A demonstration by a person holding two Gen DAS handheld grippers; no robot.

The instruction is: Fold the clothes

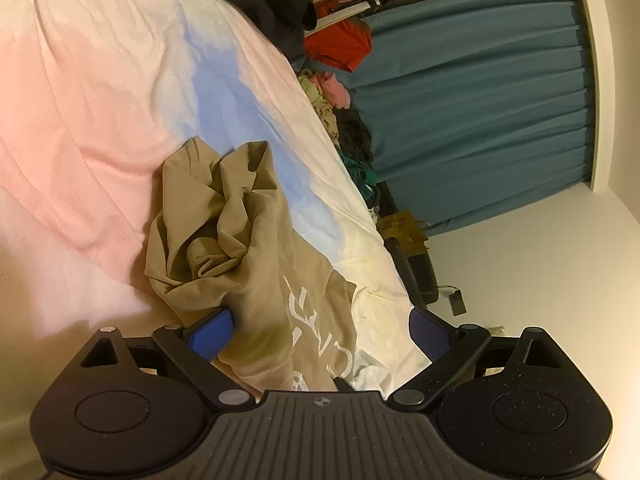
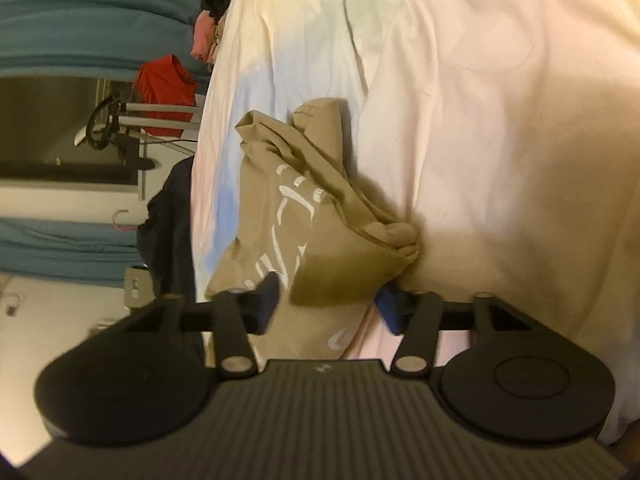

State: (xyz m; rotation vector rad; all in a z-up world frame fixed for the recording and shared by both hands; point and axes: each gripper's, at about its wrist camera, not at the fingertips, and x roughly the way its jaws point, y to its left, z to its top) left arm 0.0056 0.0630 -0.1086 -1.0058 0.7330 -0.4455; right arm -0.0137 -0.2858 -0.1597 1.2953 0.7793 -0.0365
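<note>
A tan shirt (image 1: 240, 240) with white lettering lies crumpled on the bed cover (image 1: 80, 120). In the left wrist view my left gripper (image 1: 320, 334) stands wide open over the shirt's near part. Its left blue pad (image 1: 210, 334) touches the cloth, while the right pad (image 1: 430, 334) is clear of it, over the sheet. In the right wrist view the same tan shirt (image 2: 312, 208) bunches up between the fingers of my right gripper (image 2: 328, 304). Both blue pads press into a thick fold of it, and the view is slightly blurred.
The bed cover (image 2: 480, 120) is pink, white and pale blue, with wrinkles. Along its far edge lies a pile of mixed clothes (image 1: 344, 120), a red garment (image 1: 340, 46) and a dark garment (image 1: 272, 0). A teal curtain (image 1: 480, 100) hangs beyond the bed.
</note>
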